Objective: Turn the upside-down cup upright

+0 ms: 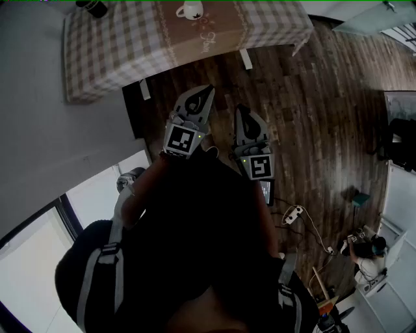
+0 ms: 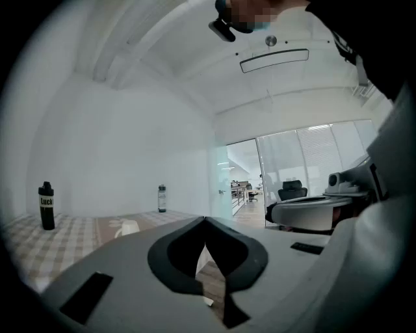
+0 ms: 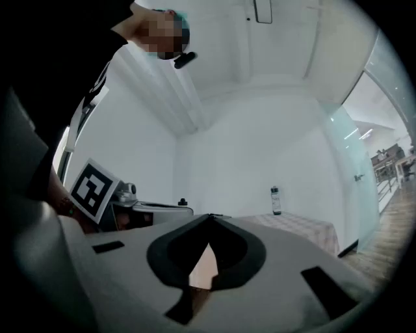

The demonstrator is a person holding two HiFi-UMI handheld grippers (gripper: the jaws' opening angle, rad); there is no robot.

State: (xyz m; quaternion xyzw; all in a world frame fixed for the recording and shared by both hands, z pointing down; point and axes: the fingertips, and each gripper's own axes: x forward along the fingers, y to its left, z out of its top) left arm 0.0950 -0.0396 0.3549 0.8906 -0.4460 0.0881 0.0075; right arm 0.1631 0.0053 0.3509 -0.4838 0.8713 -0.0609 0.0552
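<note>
You are holding both grippers out in front of your chest, side by side over the dark wooden plank floor [image 1: 312, 97]. They are stopping short of the tabletop [image 1: 117, 52], which is draped in a beige checked cloth. The left gripper [image 1: 208, 91] is tipping slightly downward, with its nose reaching closest to the tabletop's near edge. The right gripper [image 1: 239, 112] is sitting level just beside it, a little further back from the tabletop. Both grippers are closed, with the jaw tips meeting and nothing between them.

The small white handled cup [image 1: 190, 10] is standing on the brown centre strip of the tabletop, toward its far side and well apart from both grippers. No view is showing clearly which way up it is.

The head view is cutting off the tabletop's far edge. The left gripper view is showing a tall black bottle with a pale label [image 2: 46, 206] near the tabletop's left end and a clear bottle [image 2: 162, 198] at its far edge. There the cup is appearing only as a pale shape low on the cloth. The right gripper view is showing the tabletop's right end and the clear bottle but not the cup.
</note>
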